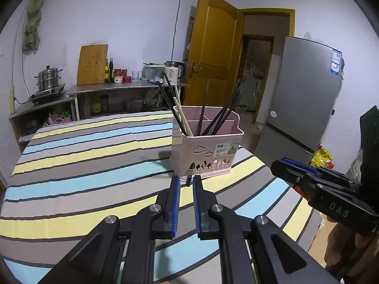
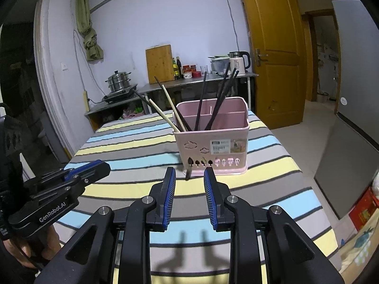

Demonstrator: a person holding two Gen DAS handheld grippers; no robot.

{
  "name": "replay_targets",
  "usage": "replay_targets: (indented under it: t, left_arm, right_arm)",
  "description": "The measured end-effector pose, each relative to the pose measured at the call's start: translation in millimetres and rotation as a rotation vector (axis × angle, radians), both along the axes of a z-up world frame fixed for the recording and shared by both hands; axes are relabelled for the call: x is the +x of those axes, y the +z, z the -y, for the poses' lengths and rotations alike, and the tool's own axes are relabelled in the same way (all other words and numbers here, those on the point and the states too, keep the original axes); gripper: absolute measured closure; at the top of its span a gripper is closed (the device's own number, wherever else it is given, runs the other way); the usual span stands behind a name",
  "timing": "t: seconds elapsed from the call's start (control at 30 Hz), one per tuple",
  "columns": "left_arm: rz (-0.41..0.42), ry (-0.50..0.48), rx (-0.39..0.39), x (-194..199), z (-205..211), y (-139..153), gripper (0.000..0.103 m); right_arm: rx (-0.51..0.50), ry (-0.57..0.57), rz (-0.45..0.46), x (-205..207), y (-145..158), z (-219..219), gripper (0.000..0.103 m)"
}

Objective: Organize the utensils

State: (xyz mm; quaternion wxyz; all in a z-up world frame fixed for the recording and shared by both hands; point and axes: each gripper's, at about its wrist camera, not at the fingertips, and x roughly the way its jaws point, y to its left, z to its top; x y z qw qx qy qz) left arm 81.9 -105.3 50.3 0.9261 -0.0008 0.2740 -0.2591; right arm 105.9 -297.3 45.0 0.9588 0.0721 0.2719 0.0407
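A pink utensil basket (image 1: 206,151) (image 2: 213,146) stands on the striped tablecloth and holds several dark and pale chopsticks (image 1: 213,118) (image 2: 203,104). One dark chopstick tip (image 1: 188,179) (image 2: 188,174) pokes out through a cutout at the basket's base onto the cloth. My left gripper (image 1: 186,181) is open by a narrow gap just in front of that tip, with nothing held. My right gripper (image 2: 189,172) is open and empty, a little in front of the basket. Each gripper shows in the other's view, the right (image 1: 277,165) and the left (image 2: 106,165).
The striped table (image 1: 83,165) (image 2: 272,189) extends left and toward me. A steel counter with a steamer pot (image 1: 48,79), cutting board and kettle lines the back wall. A grey fridge (image 1: 303,94) and yellow door (image 2: 272,47) stand to the right.
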Motion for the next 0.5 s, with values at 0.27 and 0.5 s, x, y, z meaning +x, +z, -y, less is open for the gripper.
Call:
replay_targets:
  t: [0.27, 0.5]
  left_arm:
    - [0.005, -0.015, 0.006, -5.9, 0.8, -6.2, 0.093]
    - [0.009, -0.012, 0.008, -5.8, 0.4, -7.4, 0.093]
  right_arm:
    - [-0.007, -0.011, -0.015, -6.8, -8.4, -0.5, 0.078]
    - [-0.020, -0.023, -0.007, -9.3, -5.0, -1.2, 0.078]
